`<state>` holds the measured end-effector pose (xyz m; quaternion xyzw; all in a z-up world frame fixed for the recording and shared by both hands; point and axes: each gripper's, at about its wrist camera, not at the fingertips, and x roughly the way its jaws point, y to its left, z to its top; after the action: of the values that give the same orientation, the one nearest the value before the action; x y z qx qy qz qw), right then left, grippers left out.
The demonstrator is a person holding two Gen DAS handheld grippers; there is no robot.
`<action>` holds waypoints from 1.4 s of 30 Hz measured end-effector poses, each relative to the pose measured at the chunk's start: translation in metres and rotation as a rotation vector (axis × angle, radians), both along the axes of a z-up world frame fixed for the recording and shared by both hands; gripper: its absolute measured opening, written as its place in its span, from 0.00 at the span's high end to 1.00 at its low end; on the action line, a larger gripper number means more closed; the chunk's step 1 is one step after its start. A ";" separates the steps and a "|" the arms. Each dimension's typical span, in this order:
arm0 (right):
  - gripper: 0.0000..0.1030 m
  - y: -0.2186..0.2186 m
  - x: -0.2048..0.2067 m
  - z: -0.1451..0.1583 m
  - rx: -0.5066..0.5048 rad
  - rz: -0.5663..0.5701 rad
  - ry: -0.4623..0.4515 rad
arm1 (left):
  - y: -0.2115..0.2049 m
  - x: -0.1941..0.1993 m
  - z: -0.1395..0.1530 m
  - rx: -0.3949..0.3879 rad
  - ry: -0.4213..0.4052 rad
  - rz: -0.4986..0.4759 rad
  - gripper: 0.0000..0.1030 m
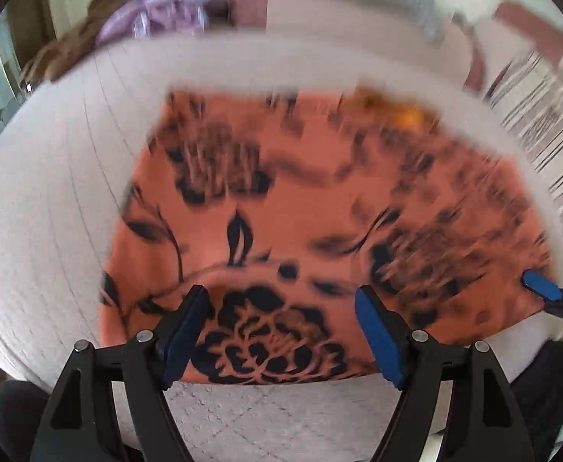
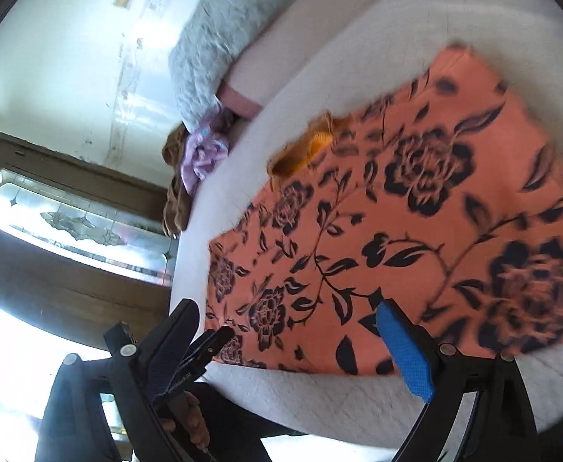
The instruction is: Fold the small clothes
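An orange garment with a black flower print (image 1: 300, 211) lies spread flat on a white quilted bed (image 1: 50, 211). It also shows in the right wrist view (image 2: 416, 231), with its yellow-lined neck opening (image 2: 304, 150) at the far edge. My left gripper (image 1: 281, 308) is open and empty, just above the garment's near edge. My right gripper (image 2: 285, 323) is open and empty over the near hem. One blue-padded fingertip of the right gripper (image 1: 541, 285) shows at the garment's right edge in the left wrist view.
A pile of lilac and brown clothes (image 1: 139, 19) lies at the bed's far left, also in the right wrist view (image 2: 200, 154). A grey textured pillow (image 2: 239, 23) lies at the head of the bed. A striped cloth (image 1: 543, 115) lies at the right. A window (image 2: 77, 219) is beyond.
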<state>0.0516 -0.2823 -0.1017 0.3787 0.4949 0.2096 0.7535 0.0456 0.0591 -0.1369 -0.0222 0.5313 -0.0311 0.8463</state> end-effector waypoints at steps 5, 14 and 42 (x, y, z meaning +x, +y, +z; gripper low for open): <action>0.08 -0.005 0.012 -0.031 -0.013 -0.035 0.141 | -0.007 0.000 0.009 0.010 -0.035 -0.007 0.22; 0.13 -0.074 0.061 -0.044 -0.042 -0.209 0.124 | -0.013 0.015 0.015 -0.032 -0.044 0.004 0.22; 0.11 -0.109 0.116 -0.002 -0.076 -0.249 0.065 | -0.009 0.009 0.030 -0.126 -0.051 -0.018 0.10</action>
<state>0.1679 -0.3916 -0.1041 0.4151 0.4758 0.0833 0.7710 0.0548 0.0505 -0.1072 -0.0700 0.5066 -0.0726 0.8563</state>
